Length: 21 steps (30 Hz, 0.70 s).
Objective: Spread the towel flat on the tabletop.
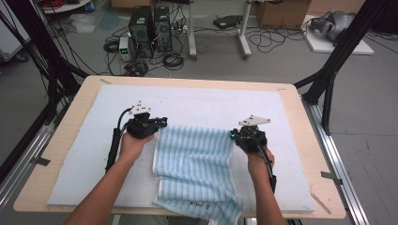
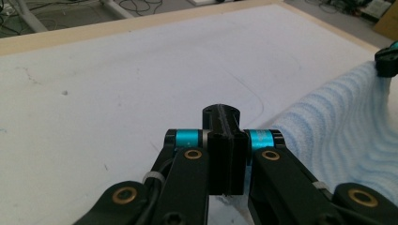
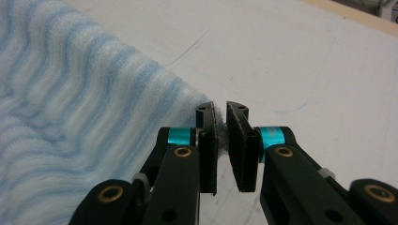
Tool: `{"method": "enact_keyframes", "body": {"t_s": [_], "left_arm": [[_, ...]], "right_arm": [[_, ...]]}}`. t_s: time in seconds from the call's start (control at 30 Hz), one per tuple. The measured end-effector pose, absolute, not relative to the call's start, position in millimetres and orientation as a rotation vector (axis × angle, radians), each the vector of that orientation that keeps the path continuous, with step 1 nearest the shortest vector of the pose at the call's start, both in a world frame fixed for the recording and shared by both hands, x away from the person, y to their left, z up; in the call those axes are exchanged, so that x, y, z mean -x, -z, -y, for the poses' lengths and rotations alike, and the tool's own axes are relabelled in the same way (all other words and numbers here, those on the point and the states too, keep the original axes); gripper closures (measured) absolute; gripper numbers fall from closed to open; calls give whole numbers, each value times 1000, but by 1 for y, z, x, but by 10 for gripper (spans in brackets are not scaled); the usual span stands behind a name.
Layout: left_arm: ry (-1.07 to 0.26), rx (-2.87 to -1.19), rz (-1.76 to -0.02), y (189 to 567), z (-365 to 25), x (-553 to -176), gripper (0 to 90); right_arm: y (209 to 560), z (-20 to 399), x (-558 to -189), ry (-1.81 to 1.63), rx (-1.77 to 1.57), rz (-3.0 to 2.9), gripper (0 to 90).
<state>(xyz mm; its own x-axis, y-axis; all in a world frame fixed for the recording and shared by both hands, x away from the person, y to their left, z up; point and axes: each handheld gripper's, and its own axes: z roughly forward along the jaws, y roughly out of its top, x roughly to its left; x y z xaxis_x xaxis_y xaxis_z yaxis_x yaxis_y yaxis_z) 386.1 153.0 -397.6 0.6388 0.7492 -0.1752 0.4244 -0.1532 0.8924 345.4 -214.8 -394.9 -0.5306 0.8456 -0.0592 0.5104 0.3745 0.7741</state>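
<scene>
A pale blue striped towel (image 1: 197, 159) lies on the white mat (image 1: 211, 101), with its near end hanging over the table's front edge. My left gripper (image 1: 163, 123) sits at the towel's far left corner. In the left gripper view its jaws (image 2: 221, 112) are pressed tight together, and the towel's (image 2: 342, 131) edge runs in behind the right finger, so the pinch itself is hidden. My right gripper (image 1: 233, 134) is at the far right corner. There its jaws (image 3: 220, 110) clamp a thin fold of the towel (image 3: 70, 93), which slopes up to them.
The wooden table (image 1: 294, 101) frames the mat with a narrow bare border. Black frame posts (image 1: 338, 51) rise at the back right and back left. Computers and cables (image 1: 150, 33) sit on the floor beyond the table.
</scene>
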Motion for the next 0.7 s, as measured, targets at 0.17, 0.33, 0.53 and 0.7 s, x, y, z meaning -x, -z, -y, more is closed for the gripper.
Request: {"method": "enact_keyframes", "body": {"t_s": [0.17,0.33,0.53,0.7], "left_arm": [[-365,-1748,-973,381,-149,-409,896],[-408,-1718,-1034,374,-153,-431,896],[-439,-1679,-1077,379,-162,-453,896],[-453,-1689,-1079,390,-162,-460,896]], "right_arm": [[387,220,-368,-1005,-1186,-2162,830],[380,227,-391,-1019,-1199,-2115,830],[383,228,-424,-1041,-1237,-2062,833],[388,219,-444,-1015,-1278,-2037,822]]}}
